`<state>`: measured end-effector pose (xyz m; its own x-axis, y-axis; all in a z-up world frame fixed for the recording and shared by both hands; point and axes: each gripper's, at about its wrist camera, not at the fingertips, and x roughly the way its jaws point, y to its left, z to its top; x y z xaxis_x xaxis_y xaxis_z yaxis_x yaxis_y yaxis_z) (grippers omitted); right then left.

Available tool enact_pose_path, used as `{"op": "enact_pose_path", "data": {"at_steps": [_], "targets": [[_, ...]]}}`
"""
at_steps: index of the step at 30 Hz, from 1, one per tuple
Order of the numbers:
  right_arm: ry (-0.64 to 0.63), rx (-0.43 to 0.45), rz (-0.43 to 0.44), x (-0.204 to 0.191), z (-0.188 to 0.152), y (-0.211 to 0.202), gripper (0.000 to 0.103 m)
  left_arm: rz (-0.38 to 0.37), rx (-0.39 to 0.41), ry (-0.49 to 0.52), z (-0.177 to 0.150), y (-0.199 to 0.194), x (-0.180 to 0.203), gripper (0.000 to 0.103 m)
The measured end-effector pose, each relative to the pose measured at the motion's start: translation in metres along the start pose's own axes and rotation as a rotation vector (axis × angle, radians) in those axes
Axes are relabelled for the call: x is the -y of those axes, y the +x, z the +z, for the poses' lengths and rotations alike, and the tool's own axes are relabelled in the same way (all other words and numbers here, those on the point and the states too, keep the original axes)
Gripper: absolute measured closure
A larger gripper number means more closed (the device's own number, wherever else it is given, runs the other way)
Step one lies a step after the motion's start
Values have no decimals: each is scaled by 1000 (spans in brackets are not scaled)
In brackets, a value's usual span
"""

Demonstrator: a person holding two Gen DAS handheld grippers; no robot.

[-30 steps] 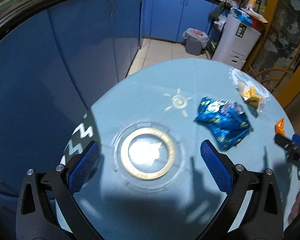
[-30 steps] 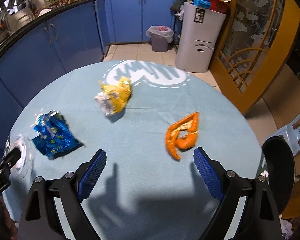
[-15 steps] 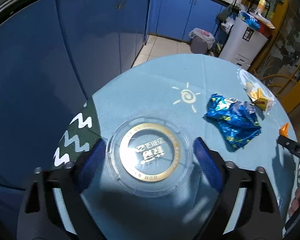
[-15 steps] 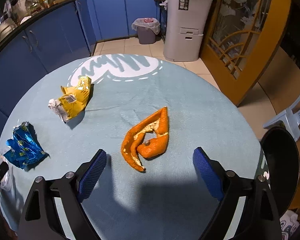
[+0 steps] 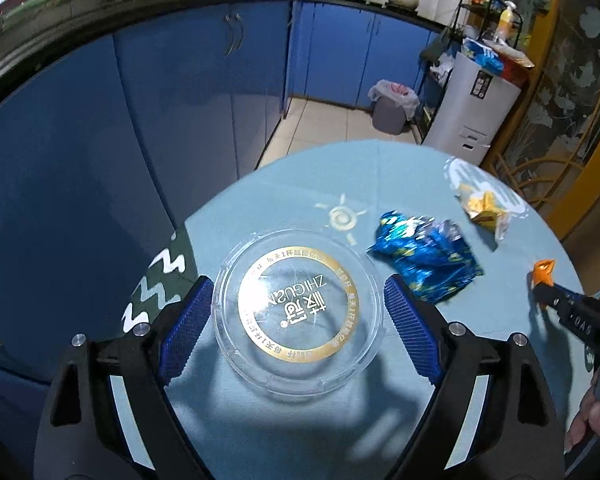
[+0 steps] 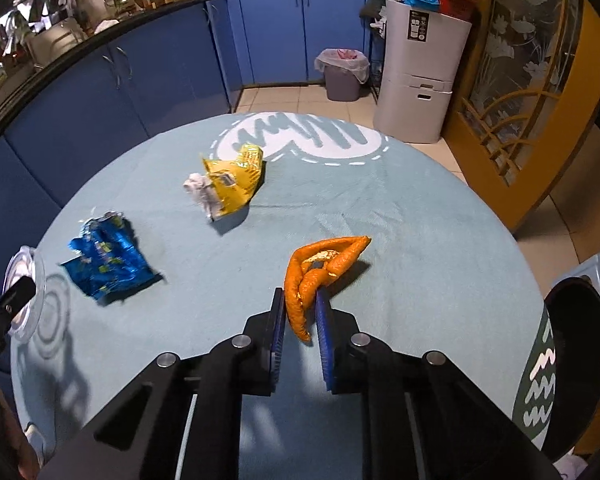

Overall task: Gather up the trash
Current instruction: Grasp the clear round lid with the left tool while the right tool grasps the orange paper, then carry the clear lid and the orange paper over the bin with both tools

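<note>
Right gripper, jaws just closing, pinches the orange peel; lift it straight so the loose end clears your table

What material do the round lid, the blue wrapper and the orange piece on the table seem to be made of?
Round lid: clear, glossy plastic, it seems; the cloth shows through it, and a gold ring is printed on it.
Blue wrapper: probably metallised foil film; crumpled, with shiny silver creases.
Orange piece: likely citrus peel; matte orange skin, pale inner side, curled.
</note>
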<state>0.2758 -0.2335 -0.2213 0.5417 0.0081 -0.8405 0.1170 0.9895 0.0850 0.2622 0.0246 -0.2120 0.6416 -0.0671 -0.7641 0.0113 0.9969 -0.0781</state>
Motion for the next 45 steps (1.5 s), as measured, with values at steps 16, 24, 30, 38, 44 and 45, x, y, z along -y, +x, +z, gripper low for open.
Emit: {"op": "enact_pose_path", "data": {"at_steps": [16,24,30,38,44,45], "targets": [[62,75,5,65,-29,-54,88,-60,12,118,0,-18,97,18],[132,101,-12,117,-45,-70,88,-98,16,216,-8,-21,165,18],[190,109,-33,157,-57,-78,88,-132,12,301,-15,-20,221,18],[265,114,-58,206,-73,-83,88,-181,-1,405,-26,-16,295,18],[313,111,-75,240,-84,-85,88,-215,3,485,-36,-17,349,18],[319,112,-79,245,-86,-85,88,-221,3,496,-38,-18,356,18]]}}
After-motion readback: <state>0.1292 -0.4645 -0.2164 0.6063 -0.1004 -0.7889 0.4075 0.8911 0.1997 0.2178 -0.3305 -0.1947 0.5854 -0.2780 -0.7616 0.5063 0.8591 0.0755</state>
